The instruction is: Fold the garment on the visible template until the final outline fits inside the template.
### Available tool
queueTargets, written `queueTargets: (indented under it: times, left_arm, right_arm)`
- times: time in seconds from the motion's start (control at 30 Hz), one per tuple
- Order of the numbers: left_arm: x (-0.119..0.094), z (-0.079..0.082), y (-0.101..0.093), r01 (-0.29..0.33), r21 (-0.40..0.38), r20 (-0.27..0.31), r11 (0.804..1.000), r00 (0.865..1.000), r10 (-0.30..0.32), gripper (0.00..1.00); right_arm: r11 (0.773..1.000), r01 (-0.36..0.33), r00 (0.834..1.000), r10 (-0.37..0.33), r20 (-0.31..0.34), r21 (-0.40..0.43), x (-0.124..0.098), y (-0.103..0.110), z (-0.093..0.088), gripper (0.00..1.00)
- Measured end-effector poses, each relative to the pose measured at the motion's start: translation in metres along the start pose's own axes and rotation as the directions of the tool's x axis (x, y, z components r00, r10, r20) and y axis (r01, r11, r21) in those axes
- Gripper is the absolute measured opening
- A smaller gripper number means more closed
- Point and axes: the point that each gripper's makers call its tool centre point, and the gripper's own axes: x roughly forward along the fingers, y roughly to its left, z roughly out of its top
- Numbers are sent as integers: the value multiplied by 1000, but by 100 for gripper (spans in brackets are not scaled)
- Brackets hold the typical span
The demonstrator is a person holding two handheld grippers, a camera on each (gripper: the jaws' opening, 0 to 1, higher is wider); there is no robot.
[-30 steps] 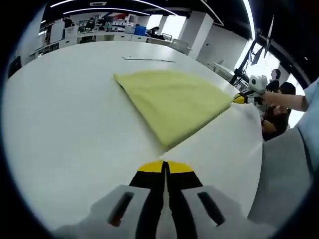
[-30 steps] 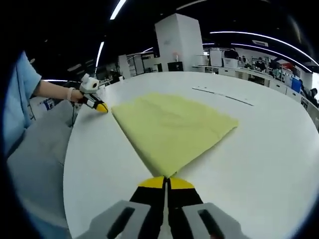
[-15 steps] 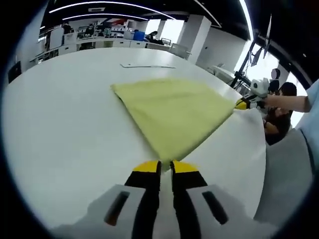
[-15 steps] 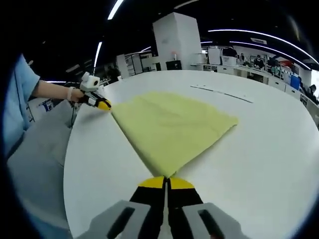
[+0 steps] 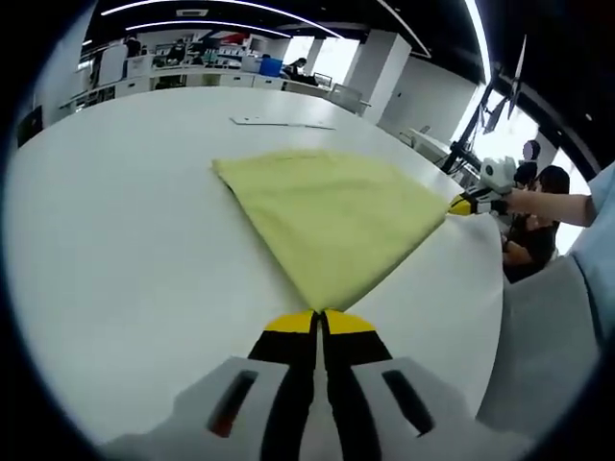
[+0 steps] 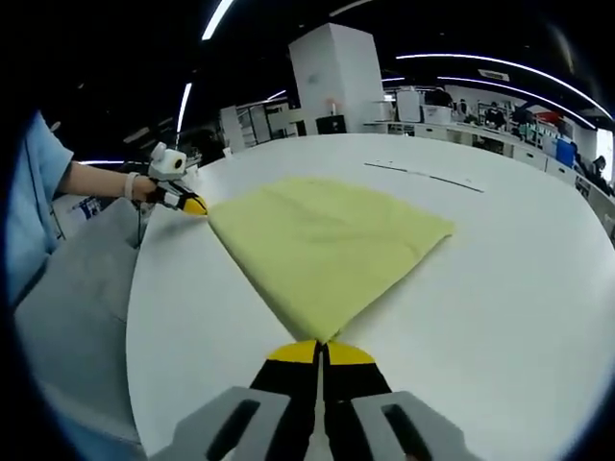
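Observation:
A yellow garment (image 5: 332, 206), folded flat into a four-cornered shape, lies on the white table (image 5: 115, 240). My left gripper (image 5: 319, 315) has its jaws together on the garment's near corner. In the same view the right gripper (image 5: 463, 204) touches the far right corner. In the right gripper view the garment (image 6: 322, 245) spreads ahead, and my right gripper (image 6: 320, 346) is shut at its near corner. There the left gripper (image 6: 190, 204), held by a hand, sits at the garment's left corner. A thin dark outline mark (image 6: 432, 178) lies on the table beyond the garment.
The table edge (image 6: 135, 288) curves close on the person's side, with grey floor beyond. A light blue sleeve (image 6: 38, 192) shows at the left. Someone sits past the table edge (image 5: 538, 206). Desks and shelves stand far behind.
My left jaws were together, parted slightly half a second ago, and are now shut at the garment's corner. The right gripper has stayed shut at its corner.

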Motion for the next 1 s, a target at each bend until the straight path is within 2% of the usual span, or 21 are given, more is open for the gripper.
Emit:
queueTargets:
  times: [0.43, 0.53, 0.7, 0.77, 0.83, 0.93, 1.0]
  left_arm:
    - [-16, -25, -18, -7, -46, 4, 999, 1000, 7, 0]
    - [-18, -24, -16, -13, -70, 19, 997, 1000, 14, 0]
    - [-18, -22, -16, -40, -54, 33, 998, 999, 42, 0]
    - [-21, -18, -13, -53, -58, 56, 997, 997, 56, 4]
    - [-26, -15, -9, -79, -49, 72, 996, 994, 82, 14]
    - [-37, 0, -11, -93, -39, 141, 995, 985, 98, 22]
    - [-42, 8, -13, -102, -39, 181, 994, 978, 108, 29]
  right_arm:
    - [998, -26, 1000, 26, -1, 57, -12, 18, -22, 0]
    - [998, -29, 1000, 29, 1, 59, -11, 19, -22, 0]
    - [997, -12, 1000, 13, -14, 75, -10, 17, -20, 0]
    - [997, -2, 1000, 1, 13, 83, -14, 14, -13, 0]
    - [996, 13, 999, -16, 38, 86, -20, 11, -6, 0]
    - [997, 31, 997, -36, 67, 77, -27, 7, 2, 6]
    - [996, 45, 994, -53, 95, 83, -32, 6, 8, 15]
